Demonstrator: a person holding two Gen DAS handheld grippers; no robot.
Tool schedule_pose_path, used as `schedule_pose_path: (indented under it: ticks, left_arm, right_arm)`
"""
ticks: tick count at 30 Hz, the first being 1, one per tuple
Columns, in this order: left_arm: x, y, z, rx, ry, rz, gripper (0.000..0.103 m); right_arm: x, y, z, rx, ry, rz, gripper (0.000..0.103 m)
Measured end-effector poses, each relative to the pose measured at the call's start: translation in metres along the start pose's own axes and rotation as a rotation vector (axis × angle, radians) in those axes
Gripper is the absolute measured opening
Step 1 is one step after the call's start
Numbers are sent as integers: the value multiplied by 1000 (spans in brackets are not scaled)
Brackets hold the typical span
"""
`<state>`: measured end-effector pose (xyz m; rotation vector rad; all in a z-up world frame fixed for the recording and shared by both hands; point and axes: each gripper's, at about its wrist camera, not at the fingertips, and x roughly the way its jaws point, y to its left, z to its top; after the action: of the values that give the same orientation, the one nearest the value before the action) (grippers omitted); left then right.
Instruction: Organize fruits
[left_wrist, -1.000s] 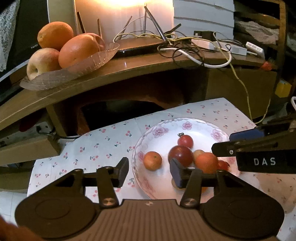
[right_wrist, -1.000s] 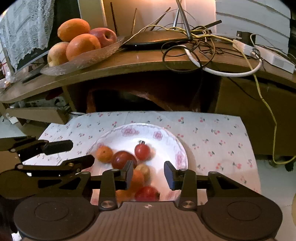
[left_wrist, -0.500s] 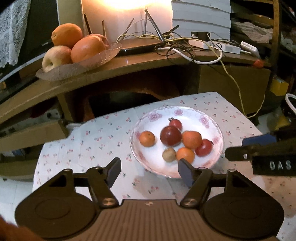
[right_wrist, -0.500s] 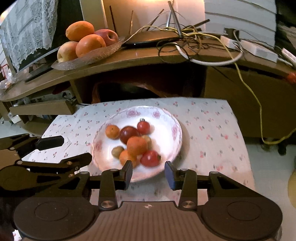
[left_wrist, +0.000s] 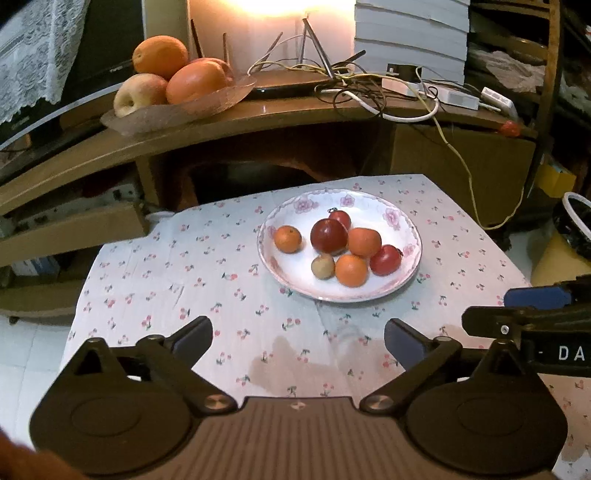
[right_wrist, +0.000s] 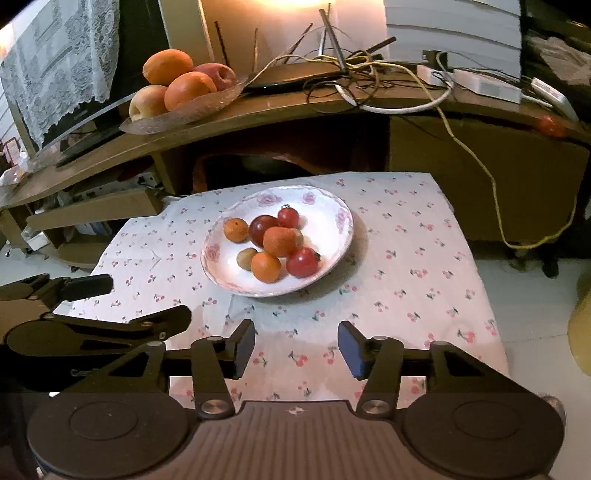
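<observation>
From the left wrist, our left gripper (left_wrist: 297, 338) hangs above the cherry-print counter (left_wrist: 155, 288), jaws opening wide with nothing between them. The small fruits (left_wrist: 338, 245) all sit together in the flowered plate (left_wrist: 410, 229), so we judge the gathering done, or nearly so. Only this view shows the white ring (left_wrist: 576, 206) far right.

From the right wrist, our right gripper (right_wrist: 295, 347) is likewise empty, jaws parting. Here the plate (right_wrist: 218, 254) sits left of centre, and the left gripper's side profile shows.
</observation>
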<state>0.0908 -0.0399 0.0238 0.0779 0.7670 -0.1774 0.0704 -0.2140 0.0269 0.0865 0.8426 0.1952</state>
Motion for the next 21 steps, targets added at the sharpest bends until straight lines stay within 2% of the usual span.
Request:
schedule_pose_path:
  ticks: [10, 17, 21]
  left_arm:
    - [-13, 4, -18, -54, 26, 1, 103]
    - [-21, -3, -29, -18, 49, 41, 103]
    - [-29, -8, -35, -9, 48, 26, 103]
  right_arm:
    - [-15, 9, -22, -2, 13, 0, 55]
    - [-24, 9, -33, 16, 10, -16, 55]
    - [-28, 11, -38, 19, 10, -19, 55]
